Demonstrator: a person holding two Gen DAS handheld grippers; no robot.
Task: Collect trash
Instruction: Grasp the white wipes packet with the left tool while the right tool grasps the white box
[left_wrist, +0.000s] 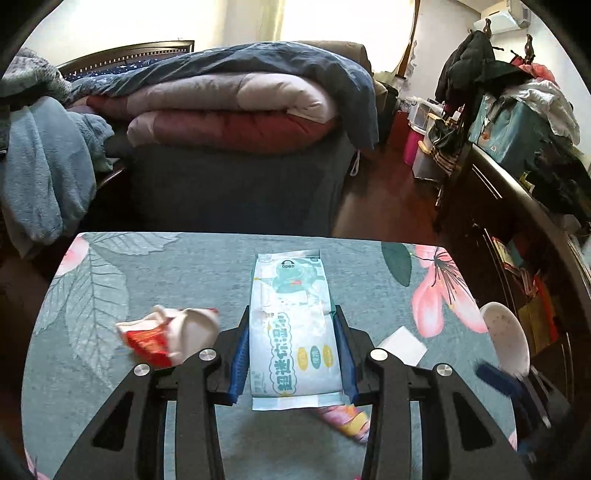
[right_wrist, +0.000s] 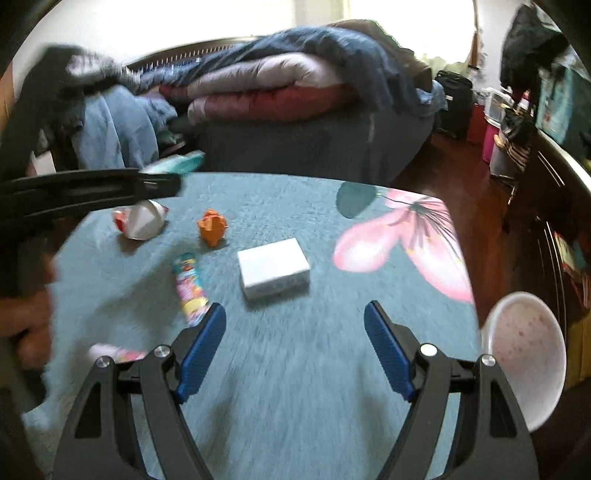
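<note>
My left gripper (left_wrist: 291, 314) is shut on a white and teal wet-wipe packet (left_wrist: 291, 325) and holds it above the table. The packet's end (right_wrist: 177, 164) shows in the right wrist view at the tip of the left gripper. My right gripper (right_wrist: 295, 314) is open and empty over the table. A crumpled red and white wrapper (left_wrist: 166, 332) (right_wrist: 142, 219), an orange crumpled piece (right_wrist: 212, 227), a colourful tube wrapper (right_wrist: 190, 284) (left_wrist: 347, 417), a white box (right_wrist: 273, 273) (left_wrist: 402, 345) and a small pink wrapper (right_wrist: 118, 352) lie on the table.
The table has a teal floral cloth (left_wrist: 166, 258) (right_wrist: 295, 369). A white bin (left_wrist: 508, 339) (right_wrist: 524, 354) stands off the table's right edge. A bed with folded quilts (left_wrist: 236, 110) is behind. A cluttered dark cabinet (left_wrist: 517, 206) runs along the right.
</note>
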